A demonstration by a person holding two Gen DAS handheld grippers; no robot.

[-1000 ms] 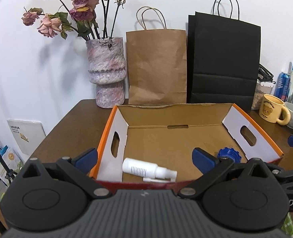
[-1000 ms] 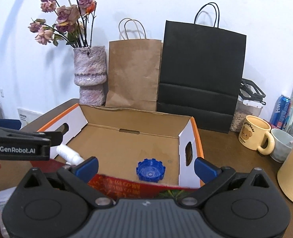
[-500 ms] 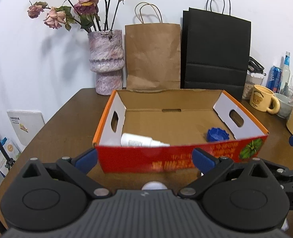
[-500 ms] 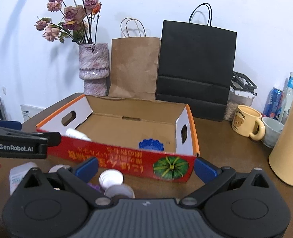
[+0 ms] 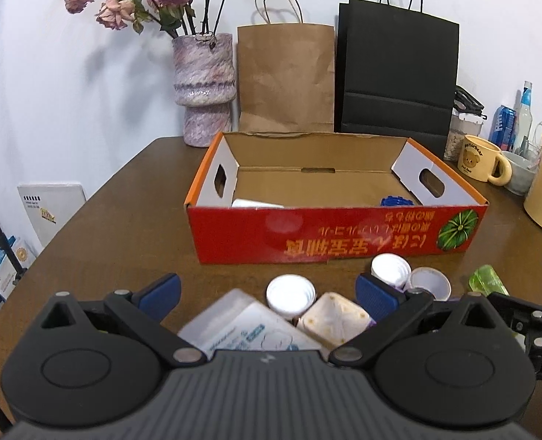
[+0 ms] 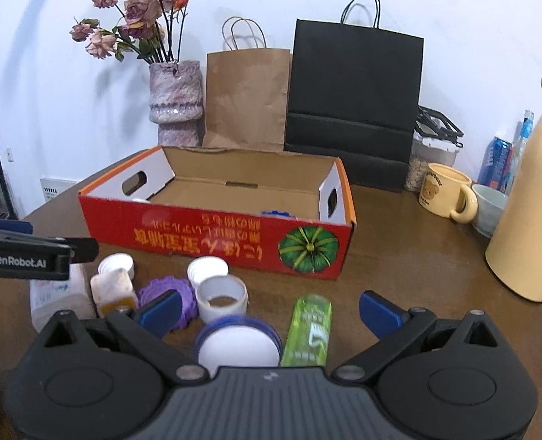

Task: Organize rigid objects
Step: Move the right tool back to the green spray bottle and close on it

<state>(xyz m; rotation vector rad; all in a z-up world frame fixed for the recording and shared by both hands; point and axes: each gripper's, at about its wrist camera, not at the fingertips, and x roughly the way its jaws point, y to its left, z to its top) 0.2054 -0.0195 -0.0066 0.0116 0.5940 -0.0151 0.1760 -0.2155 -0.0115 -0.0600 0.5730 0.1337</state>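
A red cardboard box (image 5: 337, 236) (image 6: 212, 242) with orange rims lies open on the brown table. Inside it a white bottle (image 5: 256, 203) and a blue lid (image 5: 395, 201) (image 6: 276, 213) peek over the front wall. Loose items lie before the box: white caps (image 5: 290, 295) (image 6: 207, 269), a white ring (image 6: 222, 299), a purple gear-shaped lid (image 6: 166, 295), a green tube (image 6: 309, 330), a cream bottle (image 6: 111, 288), a flat white container (image 5: 248, 330) and a blue-rimmed white lid (image 6: 237, 346). My left gripper (image 5: 267, 289) is open above the flat container. My right gripper (image 6: 269, 310) is open over the blue-rimmed lid and green tube.
A vase of dried roses (image 5: 203, 88), a brown paper bag (image 5: 285, 80) and a black bag (image 5: 395, 80) stand behind the box. A yellow bear mug (image 6: 443, 196), a grey cup (image 6: 489, 205), a cream thermos (image 6: 531, 198) and cans crowd the right side.
Both grippers have pulled back from over the box toward the table's near edge. The loose items in front of the box have come into view. Both stay open.
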